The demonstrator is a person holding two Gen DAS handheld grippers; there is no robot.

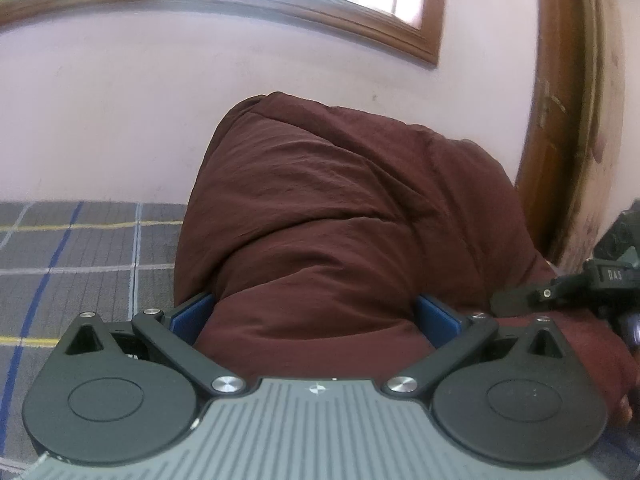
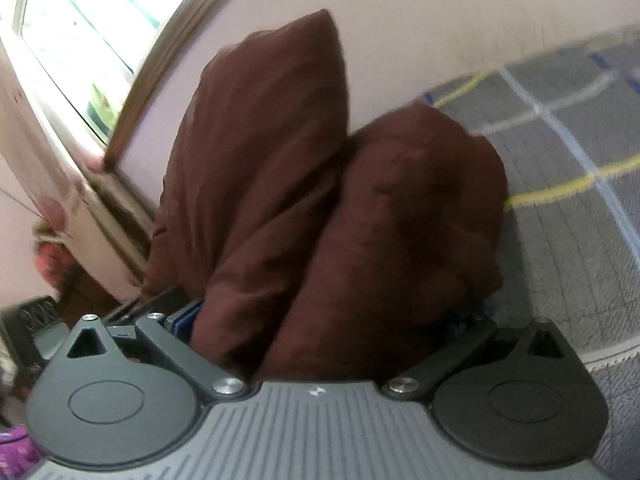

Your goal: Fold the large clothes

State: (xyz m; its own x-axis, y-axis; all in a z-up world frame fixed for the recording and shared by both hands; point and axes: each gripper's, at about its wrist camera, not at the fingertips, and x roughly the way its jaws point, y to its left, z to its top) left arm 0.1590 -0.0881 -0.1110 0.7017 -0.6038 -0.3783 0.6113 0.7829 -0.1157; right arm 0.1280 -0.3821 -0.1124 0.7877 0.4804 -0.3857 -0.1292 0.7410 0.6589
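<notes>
Here, the big dark red cloth [image 1: 340,220] bunches between the blue fingers [image 1: 192,314] of the left gripper [image 1: 316,316], which pinch it. It fills the right gripper [image 2: 328,320] too, clamped there in two thick folds. It looks soft, floppy and puffy, so it will sag; hold it by the edges. Under the fingers lies a gray checked bed cover [image 1: 80,248], with a pink wall [image 1: 120,120] behind.

Garment [image 1: 340,216] on bedspread [image 1: 80,256] (wall [image 1: 120,120] behind).
</notes>
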